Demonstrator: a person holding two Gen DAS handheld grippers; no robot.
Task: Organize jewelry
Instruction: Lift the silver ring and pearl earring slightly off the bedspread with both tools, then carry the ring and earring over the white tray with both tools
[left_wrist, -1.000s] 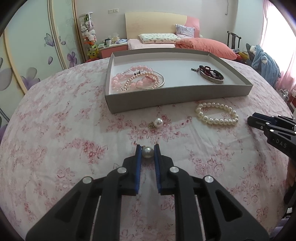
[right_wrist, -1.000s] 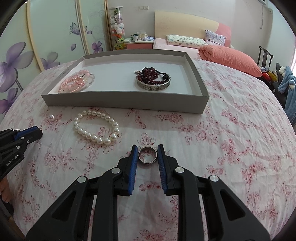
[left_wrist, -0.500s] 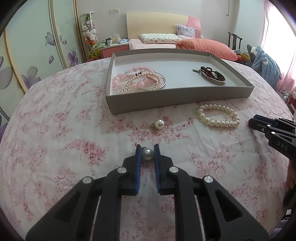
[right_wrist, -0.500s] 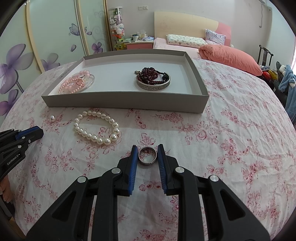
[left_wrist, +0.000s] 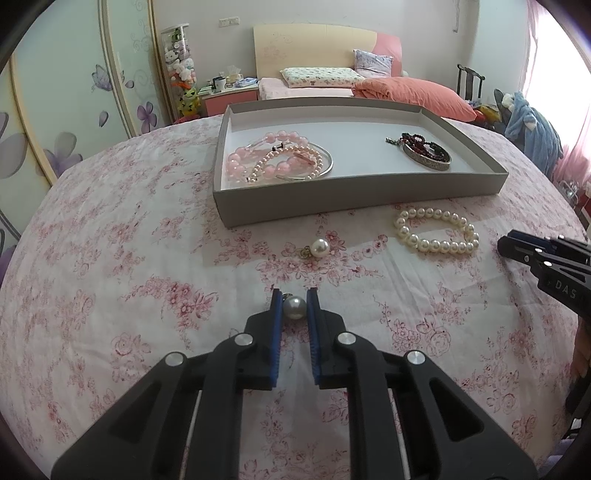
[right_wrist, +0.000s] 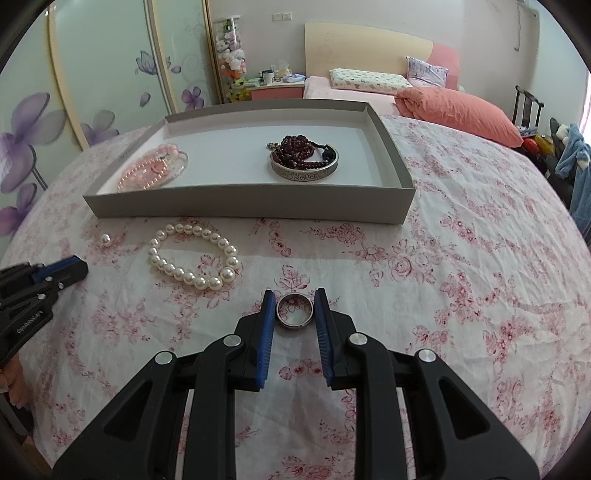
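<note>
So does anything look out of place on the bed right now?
Nothing damaged or spilled. Two pieces lie loose on the bedspread in front of the grey tray instead of inside it: a white pearl bracelet and a single pearl earring.

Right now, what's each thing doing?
Left tongs: shut on a pearl earring.
Right tongs: shut on a silver ring.
Second pearl earring: loose on the cloth.
White pearl bracelet: loose on the cloth.
Tray: open, holding pink bracelets and dark beads.
</note>
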